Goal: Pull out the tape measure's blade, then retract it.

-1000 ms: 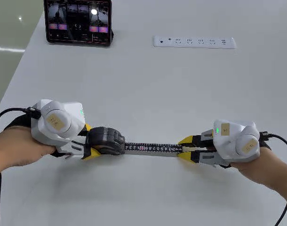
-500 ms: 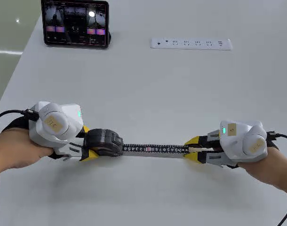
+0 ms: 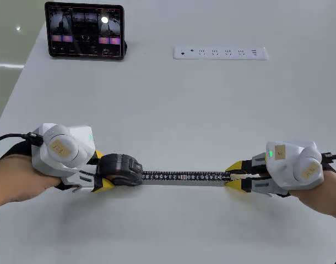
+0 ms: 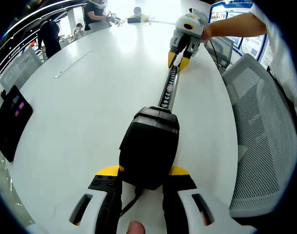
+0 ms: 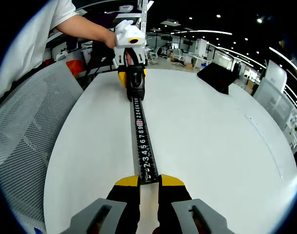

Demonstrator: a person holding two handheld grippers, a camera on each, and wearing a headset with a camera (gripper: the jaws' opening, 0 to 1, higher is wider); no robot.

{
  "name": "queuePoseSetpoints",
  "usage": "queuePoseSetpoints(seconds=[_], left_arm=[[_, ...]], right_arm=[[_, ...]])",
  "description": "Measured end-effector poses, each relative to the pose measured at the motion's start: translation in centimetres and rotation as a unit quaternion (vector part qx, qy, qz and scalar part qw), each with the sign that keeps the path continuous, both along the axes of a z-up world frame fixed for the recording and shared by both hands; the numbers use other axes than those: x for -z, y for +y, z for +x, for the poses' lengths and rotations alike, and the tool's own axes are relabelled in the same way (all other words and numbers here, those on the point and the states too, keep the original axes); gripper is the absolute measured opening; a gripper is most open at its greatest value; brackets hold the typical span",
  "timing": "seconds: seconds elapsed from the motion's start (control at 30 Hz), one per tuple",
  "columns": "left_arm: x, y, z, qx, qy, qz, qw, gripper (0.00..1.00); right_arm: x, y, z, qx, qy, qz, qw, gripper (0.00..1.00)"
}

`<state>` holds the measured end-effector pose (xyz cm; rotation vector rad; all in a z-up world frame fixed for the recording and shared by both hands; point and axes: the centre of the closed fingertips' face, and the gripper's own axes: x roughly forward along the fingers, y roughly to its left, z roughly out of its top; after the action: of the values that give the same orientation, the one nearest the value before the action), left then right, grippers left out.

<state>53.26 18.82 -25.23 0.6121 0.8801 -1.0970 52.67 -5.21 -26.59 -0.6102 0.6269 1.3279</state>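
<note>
Our left tool [image 3: 103, 169] clamps the case [image 3: 121, 168], our right tool [image 3: 233, 176] the blade [image 3: 184, 176]; any slip could whip it back

A wide white table [image 3: 173, 99] with a rounded end carries a dark tablet [image 3: 85, 30] propped at its far left and a white power strip [image 3: 219, 53] lying flat further right. A glossy greenish floor [image 3: 5, 49] shows past the table's left edge. A grey mesh chair [image 4: 263, 131] stands just beside the table, and beyond lies an open office with a dark ceiling dotted with bright lights [image 5: 258, 19], distant office furniture [image 5: 182, 51] and people [image 4: 48, 36] at the far end.
</note>
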Motion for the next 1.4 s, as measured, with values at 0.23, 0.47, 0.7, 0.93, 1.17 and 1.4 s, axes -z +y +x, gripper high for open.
queuePoseSetpoints(seconds=[0.23, 0.47, 0.7, 0.93, 1.17, 1.4], left_arm=[[0.0, 0.0, -0.1, 0.0, 0.0, 0.0, 1.0, 0.27], [0.0, 0.0, -0.1, 0.0, 0.0, 0.001, 1.0, 0.27], [0.0, -0.1, 0.0, 0.001, 0.0, 0.001, 1.0, 0.27], [0.0, -0.1, 0.1, 0.001, 0.0, 0.002, 1.0, 0.27], [0.1, -0.1, 0.1, 0.002, 0.0, 0.001, 1.0, 0.27], [0.1, 0.0, 0.1, 0.001, -0.002, 0.006, 1.0, 0.27]], right_arm=[[0.0, -0.7, 0.0, 0.001, 0.0, -0.007, 1.0, 0.09], [-0.1, -1.6, 0.0, 0.004, 0.001, -0.014, 0.9999, 0.09], [0.1, -2.6, 0.0, 0.01, 0.002, -0.017, 0.9998, 0.09], [0.2, -3.4, 0.3, 0.012, 0.0, -0.024, 0.9996, 0.09], [0.1, -3.9, 0.1, 0.011, -0.001, -0.03, 0.9995, 0.09], [-0.2, -4.2, -0.2, 0.013, -0.002, -0.031, 0.9994, 0.09]])
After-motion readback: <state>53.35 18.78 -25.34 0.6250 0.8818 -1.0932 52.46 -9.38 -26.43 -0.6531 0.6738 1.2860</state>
